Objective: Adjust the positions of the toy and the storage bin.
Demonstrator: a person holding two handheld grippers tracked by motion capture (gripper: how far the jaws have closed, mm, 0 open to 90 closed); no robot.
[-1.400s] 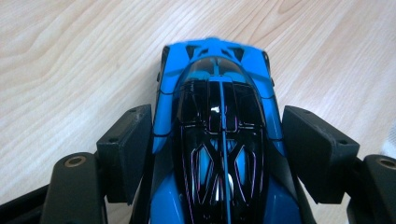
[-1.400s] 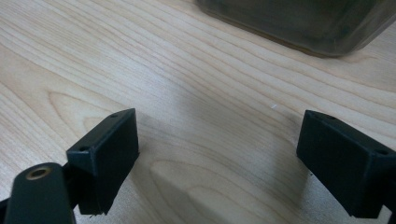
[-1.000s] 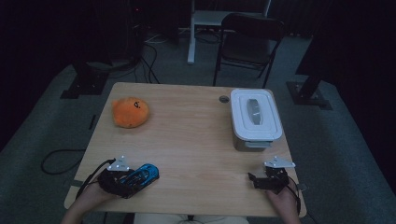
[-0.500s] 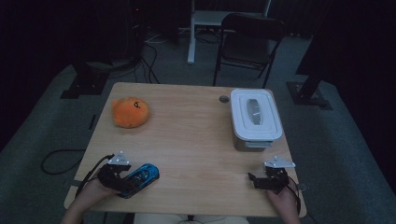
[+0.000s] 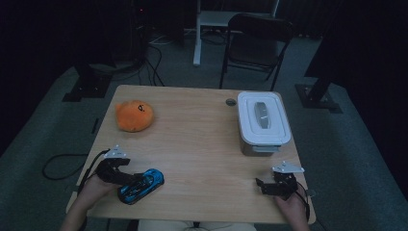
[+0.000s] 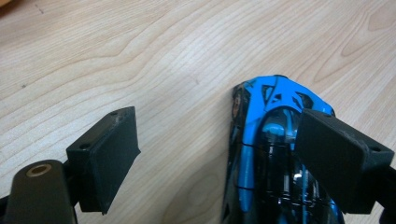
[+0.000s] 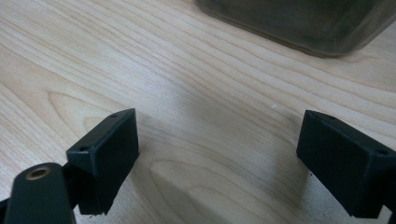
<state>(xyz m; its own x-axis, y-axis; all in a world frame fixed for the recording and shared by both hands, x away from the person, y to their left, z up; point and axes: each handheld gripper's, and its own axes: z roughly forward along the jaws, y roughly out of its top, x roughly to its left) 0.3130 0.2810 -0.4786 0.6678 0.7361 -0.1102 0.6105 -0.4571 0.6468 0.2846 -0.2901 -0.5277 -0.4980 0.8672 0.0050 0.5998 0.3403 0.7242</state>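
Resting on the near-left part of the wooden table [image 5: 202, 144], the toy car [image 5: 141, 185] is a small low sports model, bright blue with black panels and a dark glossy cabin; the shell looks like hard shiny plastic, smoothly curved. In the high view its long axis runs slantwise, one end toward the table's middle and slightly away from the person, the other toward the near-left edge. In the left gripper view its rounded blue end points up the frame, away from the camera.

The left gripper [image 5: 126, 177] sits at the car's left end. Its jaws have just been opening and now stand spread; the car lies between them, close against the right-hand pad [image 6: 336, 163], with bare table showing between it and the other pad. Whether that pad touches the car I cannot tell.

The right gripper [image 5: 262, 185] hangs over bare tabletop at the near right, jaws spread wide, nothing between them. Tabletop: pale wood grain, matte.
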